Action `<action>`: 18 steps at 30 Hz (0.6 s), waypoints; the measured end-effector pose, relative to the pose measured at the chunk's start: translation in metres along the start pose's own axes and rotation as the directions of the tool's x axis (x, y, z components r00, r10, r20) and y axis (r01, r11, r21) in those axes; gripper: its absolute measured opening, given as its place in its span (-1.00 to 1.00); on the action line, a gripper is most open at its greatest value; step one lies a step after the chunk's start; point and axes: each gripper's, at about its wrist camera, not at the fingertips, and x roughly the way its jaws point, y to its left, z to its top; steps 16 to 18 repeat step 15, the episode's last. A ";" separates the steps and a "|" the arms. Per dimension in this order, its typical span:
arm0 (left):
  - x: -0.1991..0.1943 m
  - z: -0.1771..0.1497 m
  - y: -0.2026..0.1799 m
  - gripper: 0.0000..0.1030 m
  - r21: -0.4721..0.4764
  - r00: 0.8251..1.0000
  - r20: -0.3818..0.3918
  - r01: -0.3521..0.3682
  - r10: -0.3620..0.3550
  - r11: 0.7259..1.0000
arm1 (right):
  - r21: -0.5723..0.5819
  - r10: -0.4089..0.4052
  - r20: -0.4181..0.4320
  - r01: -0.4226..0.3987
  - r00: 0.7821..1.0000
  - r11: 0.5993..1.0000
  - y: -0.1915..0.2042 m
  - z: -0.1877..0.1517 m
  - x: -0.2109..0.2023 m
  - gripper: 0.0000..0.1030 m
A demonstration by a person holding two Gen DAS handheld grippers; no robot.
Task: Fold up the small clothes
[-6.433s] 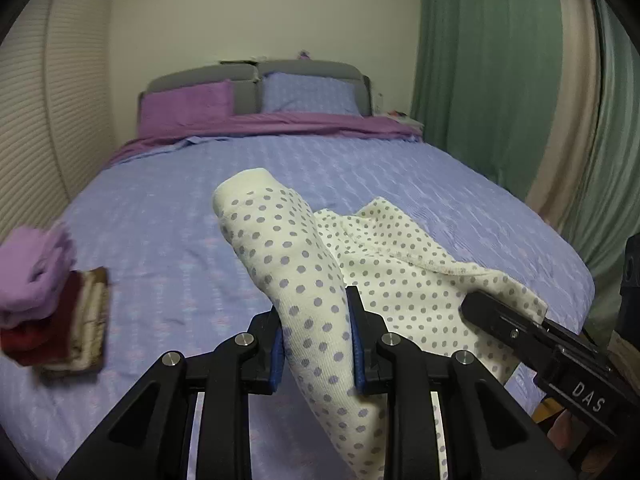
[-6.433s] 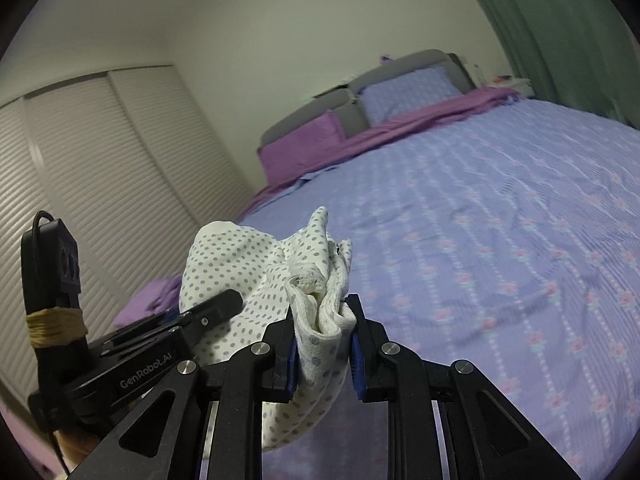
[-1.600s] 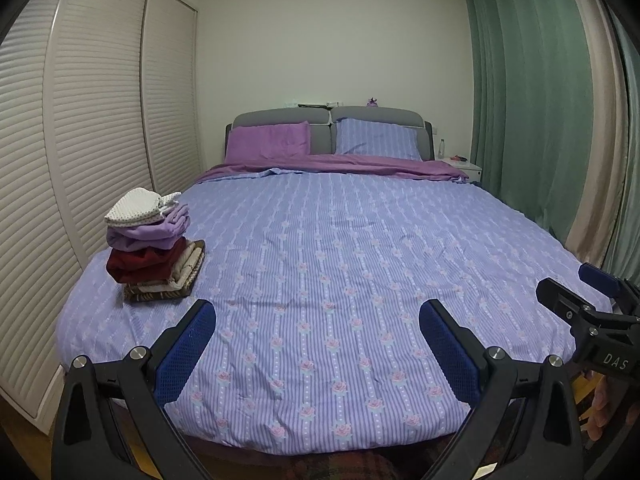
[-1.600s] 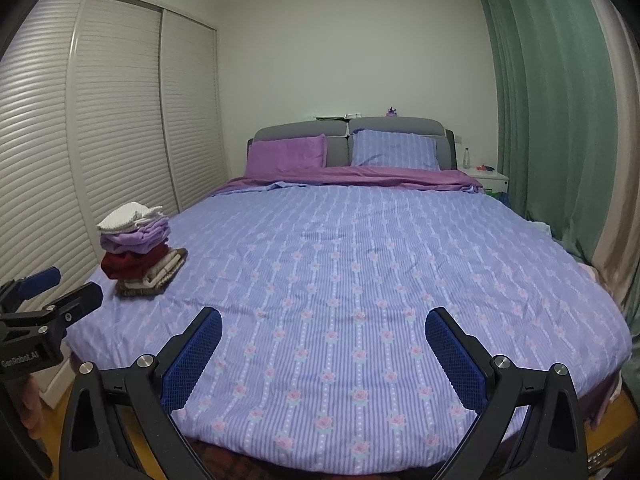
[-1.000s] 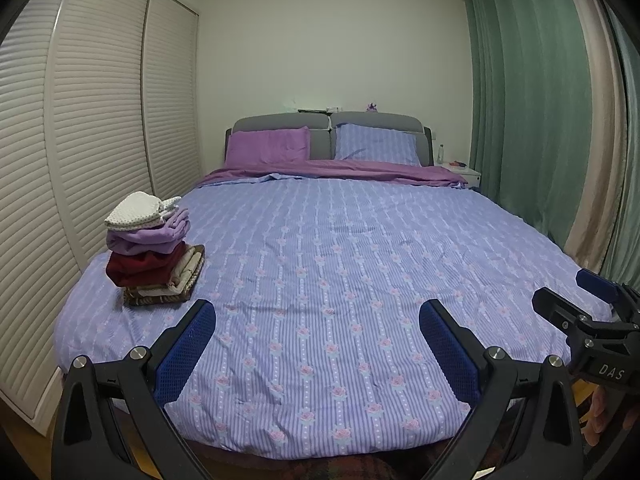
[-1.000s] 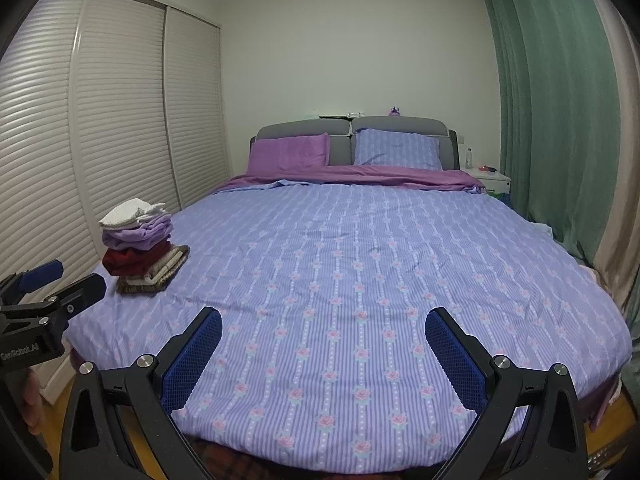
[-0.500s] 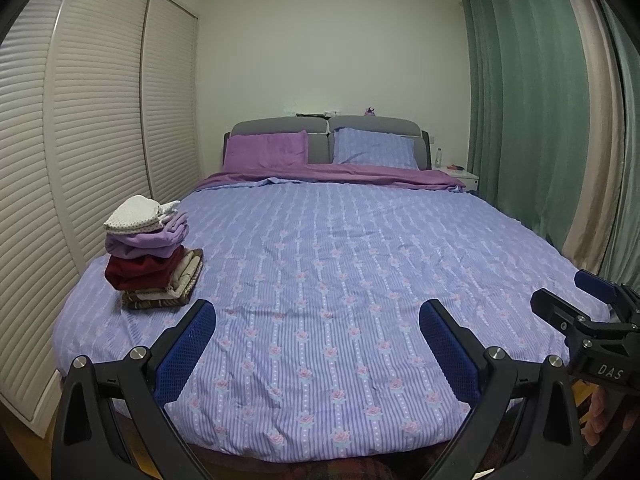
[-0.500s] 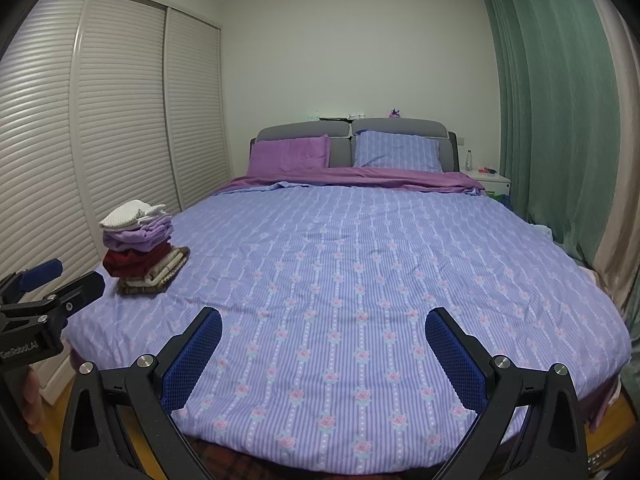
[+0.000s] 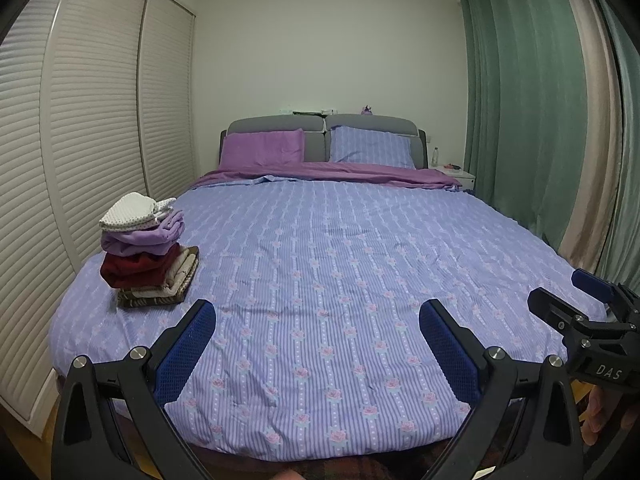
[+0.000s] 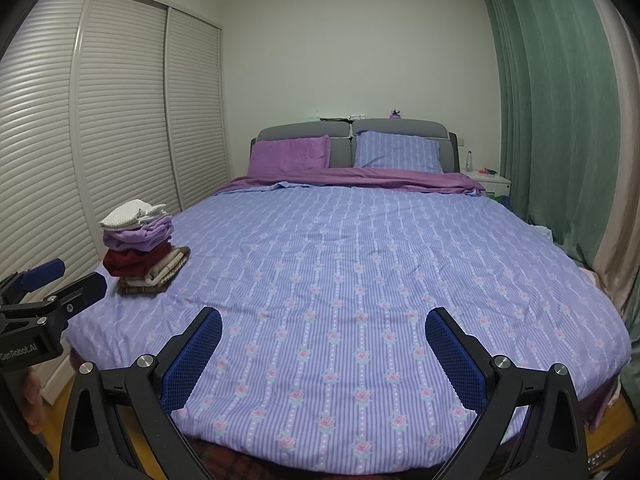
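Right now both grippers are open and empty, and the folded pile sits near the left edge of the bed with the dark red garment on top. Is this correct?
Not quite. The top of the folded pile is the white dotted garment; the dark red garment lies lower, under the lilac one, as the left wrist view shows. The rest holds: left gripper and right gripper are open and empty, and the pile sits near the left edge of the bed.

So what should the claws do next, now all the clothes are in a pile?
Probably nothing more than resting. The left claw and right claw both stand open and empty at the foot of the purple striped bedspread. The white dotted garment tops the stack of folded clothes, and no loose clothing shows on the bed, so folding looks finished.
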 end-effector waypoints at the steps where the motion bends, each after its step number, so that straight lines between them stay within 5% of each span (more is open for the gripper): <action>1: 0.001 0.000 0.001 1.00 -0.004 1.000 -0.003 0.000 0.000 1.000 | 0.001 -0.001 -0.001 0.001 1.000 1.000 0.000 0.000 0.000 1.00; 18: 0.003 0.001 0.006 1.00 -0.027 1.000 -0.007 -0.003 0.002 1.000 | 0.001 -0.006 0.000 0.006 1.000 1.000 0.000 0.000 0.000 1.00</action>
